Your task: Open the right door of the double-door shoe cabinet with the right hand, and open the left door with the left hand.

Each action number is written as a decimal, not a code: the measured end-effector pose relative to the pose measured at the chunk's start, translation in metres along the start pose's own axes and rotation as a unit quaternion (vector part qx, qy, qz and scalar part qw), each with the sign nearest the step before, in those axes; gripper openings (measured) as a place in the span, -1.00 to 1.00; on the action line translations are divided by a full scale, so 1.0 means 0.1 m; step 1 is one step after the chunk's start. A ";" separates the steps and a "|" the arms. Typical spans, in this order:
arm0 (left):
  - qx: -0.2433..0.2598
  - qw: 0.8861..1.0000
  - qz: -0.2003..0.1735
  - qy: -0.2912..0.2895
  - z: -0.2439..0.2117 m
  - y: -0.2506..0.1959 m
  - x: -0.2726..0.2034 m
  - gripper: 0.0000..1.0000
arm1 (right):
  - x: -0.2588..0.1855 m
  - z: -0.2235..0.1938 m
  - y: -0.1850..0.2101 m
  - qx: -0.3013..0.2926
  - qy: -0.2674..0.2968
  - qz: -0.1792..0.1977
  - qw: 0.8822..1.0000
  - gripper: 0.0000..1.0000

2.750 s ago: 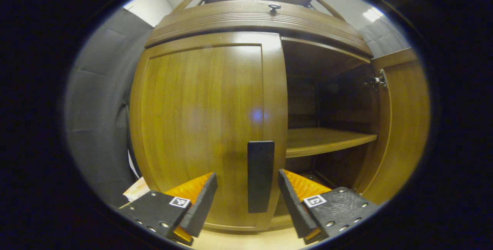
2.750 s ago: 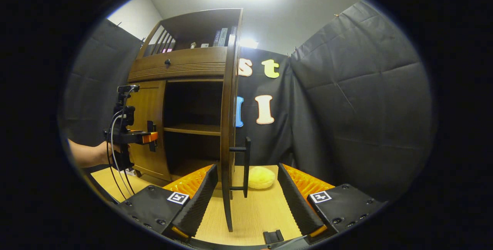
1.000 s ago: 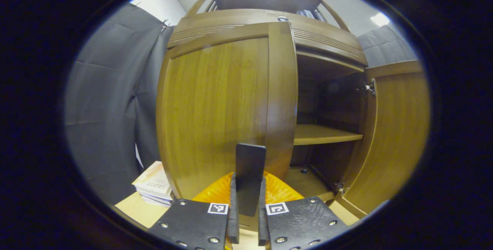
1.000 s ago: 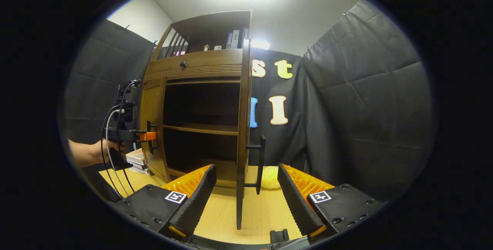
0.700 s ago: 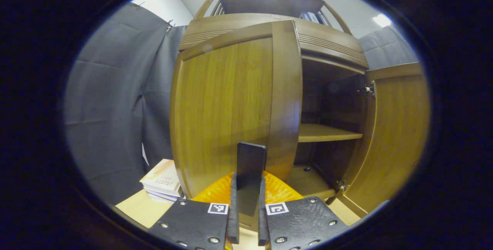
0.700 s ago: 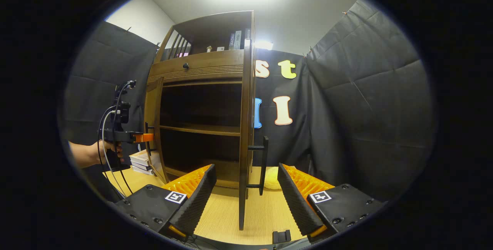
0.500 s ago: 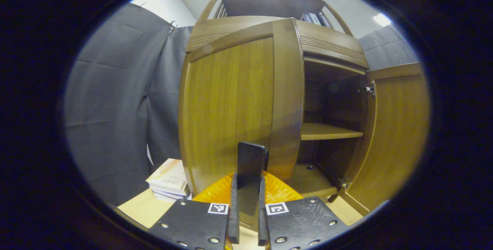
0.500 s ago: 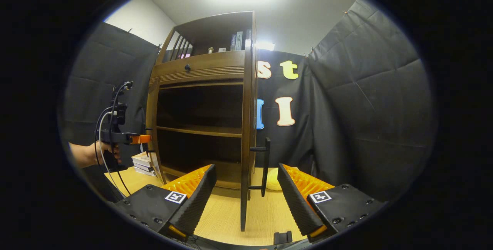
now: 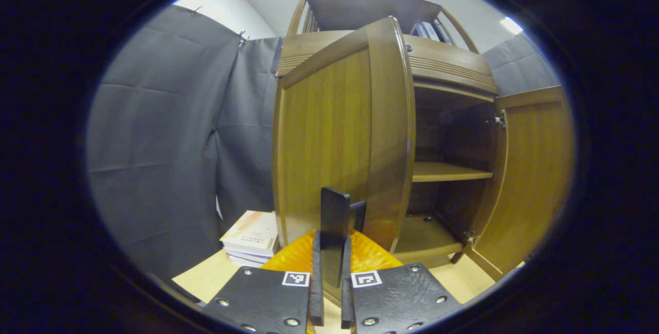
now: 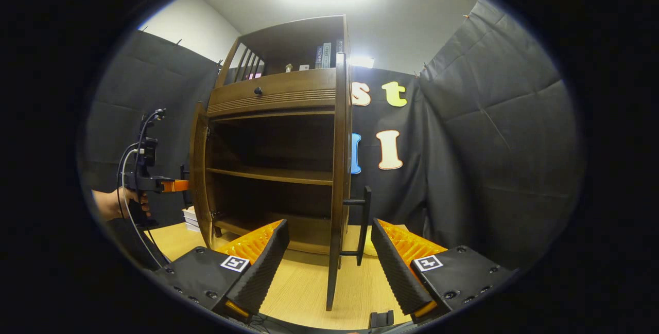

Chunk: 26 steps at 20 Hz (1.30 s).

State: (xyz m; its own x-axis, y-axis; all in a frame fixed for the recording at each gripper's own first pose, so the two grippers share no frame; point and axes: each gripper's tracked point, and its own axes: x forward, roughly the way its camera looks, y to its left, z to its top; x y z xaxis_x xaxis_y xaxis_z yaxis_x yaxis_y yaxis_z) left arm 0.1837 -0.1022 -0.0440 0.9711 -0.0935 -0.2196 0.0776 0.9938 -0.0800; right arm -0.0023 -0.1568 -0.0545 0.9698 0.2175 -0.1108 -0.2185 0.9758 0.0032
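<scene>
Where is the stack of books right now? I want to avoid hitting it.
In the left gripper view, the stack of books lies on the wooden floor, left of the open left door, against the black cloth.

The shoe cabinet [image 9: 443,61] is warm brown wood with a straight grain, its left door [image 9: 329,133] and right door [image 9: 535,169] the same tone. The door handle [image 9: 333,226] is black. The desk [image 10: 309,287] is pale wood. The booth wall [image 9: 154,133] is dark grey cloth. A stack of books [image 9: 252,236] shows cream covers.

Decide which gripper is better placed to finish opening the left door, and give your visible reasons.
Left. The left gripper is shut on the left door's handle; the right gripper is open, near the right door.
</scene>
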 end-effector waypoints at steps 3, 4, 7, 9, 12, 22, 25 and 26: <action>-0.007 1.000 0.008 0.004 0.00 0.13 -0.07 -0.68 | 0.03 0.00 0.05 -0.006 -0.001 0.008 1.000 1.00; -0.010 1.000 0.009 0.004 0.00 0.16 -0.10 -0.68 | 0.03 0.01 0.08 -0.008 -0.003 0.011 1.000 1.00; -0.003 1.000 0.013 0.007 -0.02 0.19 -0.10 -0.68 | 0.04 0.01 0.13 -0.008 -0.004 0.017 1.000 0.99; 0.001 1.000 0.013 0.009 -0.07 0.27 -0.12 -0.70 | 0.04 -0.02 0.13 -0.007 -0.001 0.018 1.000 1.00; -0.004 1.000 0.021 0.007 -0.06 0.34 -0.15 -0.68 | 0.04 -0.02 0.16 -0.007 0.002 0.020 1.000 1.00; -0.003 0.997 0.071 0.002 -0.05 0.88 -0.27 -0.70 | 0.04 0.01 0.14 -0.018 -0.004 0.022 1.000 1.00; 0.004 0.997 0.080 0.001 -0.06 1.05 -0.28 -0.74 | 0.05 -0.02 0.13 -0.015 0.000 0.022 1.000 1.00; 0.006 0.997 0.080 0.001 -0.05 1.09 -0.29 -0.75 | 0.04 -0.02 0.13 -0.015 0.000 0.022 1.000 1.00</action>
State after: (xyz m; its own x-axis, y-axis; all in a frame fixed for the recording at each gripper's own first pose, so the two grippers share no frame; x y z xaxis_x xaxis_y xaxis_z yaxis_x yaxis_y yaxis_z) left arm 0.1626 0.0082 -0.0515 0.9710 0.0670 -0.2297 -0.0764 0.9966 -0.0323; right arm -0.0015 -0.1428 -0.0571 0.9592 0.2605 -0.1102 -0.2643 0.9642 -0.0210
